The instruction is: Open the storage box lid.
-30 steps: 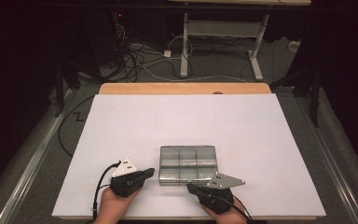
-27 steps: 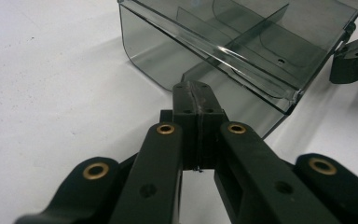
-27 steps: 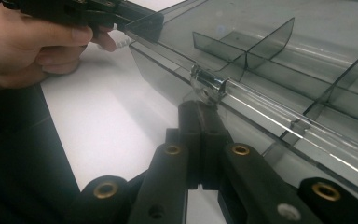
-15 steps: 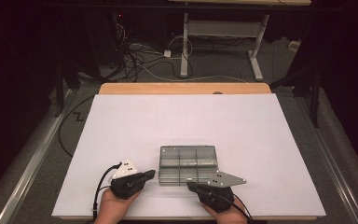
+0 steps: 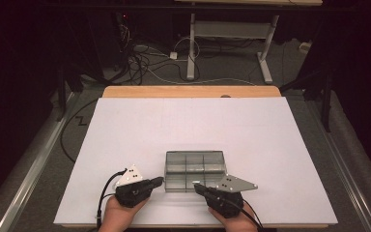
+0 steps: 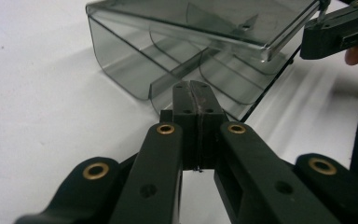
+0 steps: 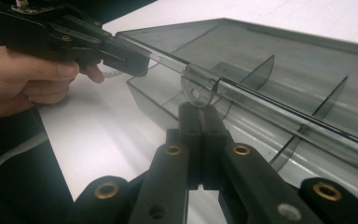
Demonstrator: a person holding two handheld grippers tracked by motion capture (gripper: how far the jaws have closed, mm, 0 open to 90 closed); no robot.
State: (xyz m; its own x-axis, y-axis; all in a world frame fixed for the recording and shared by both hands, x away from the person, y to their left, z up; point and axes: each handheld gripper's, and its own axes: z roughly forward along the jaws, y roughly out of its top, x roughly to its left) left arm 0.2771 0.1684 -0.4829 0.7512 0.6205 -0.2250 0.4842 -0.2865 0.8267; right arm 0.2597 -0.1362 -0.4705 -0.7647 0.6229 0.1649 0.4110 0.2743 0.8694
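Your two grippers meet at the near edge of the smoky clear divided box [image 5: 194,167], which sits on the white counter [image 5: 125,130] near its front edge.

Its compartments look empty in every view. From above, your left gripper [image 5: 160,181] and right gripper [image 5: 196,185] touch the box's near corners. Your left gripper view shows the lid [image 6: 223,21] lifted ajar, with your fingers [image 6: 186,100] pressed together at the box's front wall. Your right gripper view shows the fingers [image 7: 191,119] closed just under the lid's small tab [image 7: 196,91], holding nothing.
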